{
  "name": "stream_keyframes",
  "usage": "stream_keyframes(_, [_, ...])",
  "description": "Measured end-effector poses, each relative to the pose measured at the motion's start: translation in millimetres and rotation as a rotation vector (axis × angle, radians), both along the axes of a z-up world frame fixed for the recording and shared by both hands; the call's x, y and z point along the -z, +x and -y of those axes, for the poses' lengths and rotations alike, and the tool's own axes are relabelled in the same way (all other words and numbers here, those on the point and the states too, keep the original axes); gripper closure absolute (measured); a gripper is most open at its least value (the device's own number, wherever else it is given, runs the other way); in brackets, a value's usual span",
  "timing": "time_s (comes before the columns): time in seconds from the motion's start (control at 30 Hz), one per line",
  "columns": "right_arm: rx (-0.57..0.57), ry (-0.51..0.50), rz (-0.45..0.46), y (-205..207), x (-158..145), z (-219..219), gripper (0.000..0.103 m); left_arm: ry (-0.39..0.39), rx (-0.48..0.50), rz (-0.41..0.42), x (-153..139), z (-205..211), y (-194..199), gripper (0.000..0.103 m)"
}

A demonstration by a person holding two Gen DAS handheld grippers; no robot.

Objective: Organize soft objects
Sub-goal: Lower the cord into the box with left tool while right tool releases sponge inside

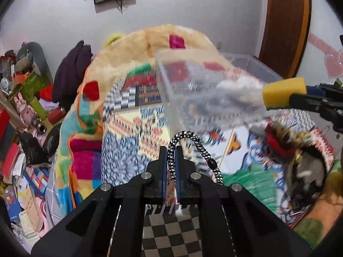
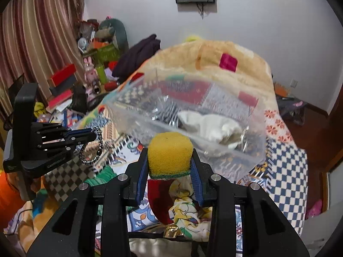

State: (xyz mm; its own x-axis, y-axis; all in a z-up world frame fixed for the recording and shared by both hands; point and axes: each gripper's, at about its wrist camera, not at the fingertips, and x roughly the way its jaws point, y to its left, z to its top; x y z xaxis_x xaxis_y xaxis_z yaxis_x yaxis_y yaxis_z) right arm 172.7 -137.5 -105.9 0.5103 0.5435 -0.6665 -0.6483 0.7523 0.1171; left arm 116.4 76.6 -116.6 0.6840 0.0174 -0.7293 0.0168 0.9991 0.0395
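Left tongs (image 1: 170, 150) pinch braided cord loop (image 1: 182, 138); right tongs (image 2: 170, 160) squeeze porous yellow sponge (image 2: 170, 154).

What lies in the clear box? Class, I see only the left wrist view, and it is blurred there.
Observer: A white cloth lies in the clear box.
Operator: How does the bracelet hang?
Observer: The bracelet dangles as a full loop below the left hand-held gripper.
Operator: What stands beyond the clutter on the left?
Observer: A striped curtain hangs there.
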Motion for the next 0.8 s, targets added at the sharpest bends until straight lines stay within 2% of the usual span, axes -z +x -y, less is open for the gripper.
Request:
stream_keyframes(0.2, [0.029, 0.03, 0.067, 1.5, -23.1, 0.6, 0.07, -0.017, 0.029, 0.116, -41.2, 13.6, 7.6, 0.097])
stream_keyframes(0.4, [0.065, 0.069, 0.11, 12.8, -41.8, 5.7, 0.07, -0.004, 0.048, 0.18, -63.1, 28.8, 27.1, 0.097])
stream_keyframes(0.6, [0.093, 0.073, 0.118, 32.9, -45.9, 1.9, 0.07, -0.014, -0.005, 0.155, -61.5, 25.7, 58.3, 0.097])
stream_keyframes(0.8, [0.079, 0.047, 0.078, 54.2, -30.9, -15.5, 0.07, 0.008, -0.041, 0.091, -40.1, 22.2, 89.3, 0.097])
